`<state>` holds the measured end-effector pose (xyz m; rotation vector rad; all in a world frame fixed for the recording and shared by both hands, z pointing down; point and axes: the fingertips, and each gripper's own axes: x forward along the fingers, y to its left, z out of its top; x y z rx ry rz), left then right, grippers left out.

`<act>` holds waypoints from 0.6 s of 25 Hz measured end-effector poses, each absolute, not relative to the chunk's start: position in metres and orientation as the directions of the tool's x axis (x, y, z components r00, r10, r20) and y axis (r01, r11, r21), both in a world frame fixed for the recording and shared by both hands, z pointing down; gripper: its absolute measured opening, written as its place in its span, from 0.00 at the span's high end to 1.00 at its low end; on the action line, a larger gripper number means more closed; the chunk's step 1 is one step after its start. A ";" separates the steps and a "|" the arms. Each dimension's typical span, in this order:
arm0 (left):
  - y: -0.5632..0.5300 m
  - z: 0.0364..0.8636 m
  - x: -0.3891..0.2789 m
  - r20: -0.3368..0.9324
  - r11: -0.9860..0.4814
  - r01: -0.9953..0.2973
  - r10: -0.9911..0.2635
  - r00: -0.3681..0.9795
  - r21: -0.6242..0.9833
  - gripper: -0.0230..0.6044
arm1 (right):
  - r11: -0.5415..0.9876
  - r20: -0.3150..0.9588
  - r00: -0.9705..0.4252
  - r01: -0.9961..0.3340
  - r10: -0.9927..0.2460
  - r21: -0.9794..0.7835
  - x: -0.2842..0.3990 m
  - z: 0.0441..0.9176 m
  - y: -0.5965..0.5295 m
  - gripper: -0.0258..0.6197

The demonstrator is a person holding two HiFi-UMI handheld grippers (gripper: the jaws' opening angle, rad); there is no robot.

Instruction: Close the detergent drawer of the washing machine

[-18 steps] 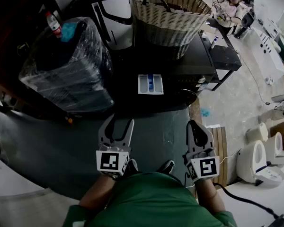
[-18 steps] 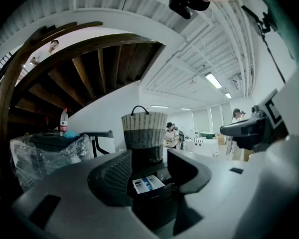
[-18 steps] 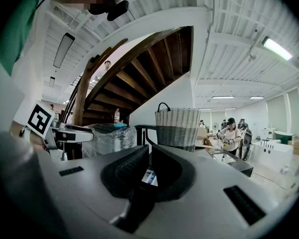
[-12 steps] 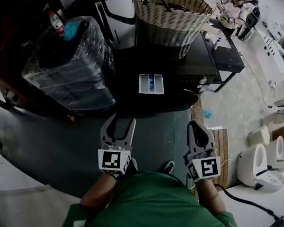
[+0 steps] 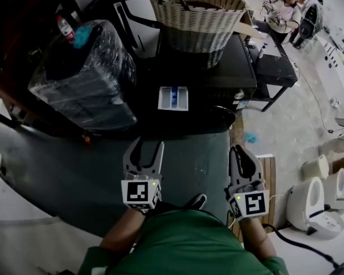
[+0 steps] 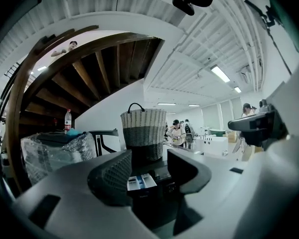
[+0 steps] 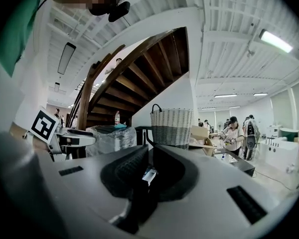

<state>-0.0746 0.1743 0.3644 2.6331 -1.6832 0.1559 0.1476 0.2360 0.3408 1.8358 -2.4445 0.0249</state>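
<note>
The black washing machine (image 5: 223, 82) stands ahead of me with its white detergent drawer (image 5: 173, 98) pulled out, a blue compartment showing in its middle. My left gripper (image 5: 147, 144) hangs short of the drawer, below it in the head view, open and holding nothing. In the left gripper view the drawer (image 6: 141, 181) shows between the spread jaws of the left gripper (image 6: 150, 169), still some way off. My right gripper (image 5: 237, 151) is off to the right, shut and empty. The right gripper (image 7: 148, 159) shows only a narrow slit between its jaws, with the drawer (image 7: 149, 174) beyond.
A wicker basket (image 5: 198, 10) sits on top of the machine. A plastic-wrapped appliance (image 5: 83, 76) with a bottle (image 5: 65, 27) on it stands to the left. Right of the machine are a black table (image 5: 275, 67), a seated person (image 5: 284, 7), a wooden board (image 5: 268, 176) and white fixtures (image 5: 309, 196).
The head view has shifted, so the drawer sits slightly further left and higher in it. Both grippers keep about the same place and state. The drawer stays pulled out.
</note>
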 end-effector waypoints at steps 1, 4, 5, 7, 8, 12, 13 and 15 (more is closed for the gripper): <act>0.178 0.364 -0.070 0.089 -0.413 -0.910 -0.909 0.408 -0.045 0.59 | 0.284 0.073 -0.281 -0.958 -0.957 0.036 0.153 0.343 0.237 0.90; 0.188 0.363 -0.059 0.098 -0.404 -0.913 -0.912 0.397 -0.062 0.59 | 0.303 0.084 -0.300 -0.953 -0.950 0.019 0.164 0.352 0.237 0.84; 0.191 0.364 -0.057 0.106 -0.404 -0.912 -0.912 0.396 -0.067 0.59 | 0.307 0.093 -0.305 -0.952 -0.948 0.012 0.166 0.354 0.237 0.80; 0.195 0.372 -0.055 0.132 -0.403 -0.913 -0.910 0.392 -0.068 0.59 | 0.307 0.110 -0.305 -0.952 -0.946 0.000 0.168 0.358 0.235 0.75; 0.195 0.376 -0.056 0.144 -0.401 -0.914 -0.910 0.389 -0.064 0.59 | 0.310 0.111 -0.309 -0.951 -0.945 -0.006 0.168 0.360 0.233 0.73; 0.181 0.385 -0.057 0.162 -0.404 -0.913 -0.906 0.391 -0.059 0.59 | 0.327 0.108 -0.327 -0.945 -0.939 -0.018 0.162 0.366 0.220 0.73; 0.177 0.390 -0.057 0.169 -0.409 -0.911 -0.903 0.395 -0.057 0.59 | 0.321 0.115 -0.321 -0.947 -0.940 -0.016 0.162 0.366 0.215 0.73; 0.164 0.397 -0.056 0.171 -0.421 -0.906 -0.897 0.409 -0.041 0.59 | 0.300 0.128 -0.299 -0.954 -0.946 -0.014 0.161 0.365 0.204 0.73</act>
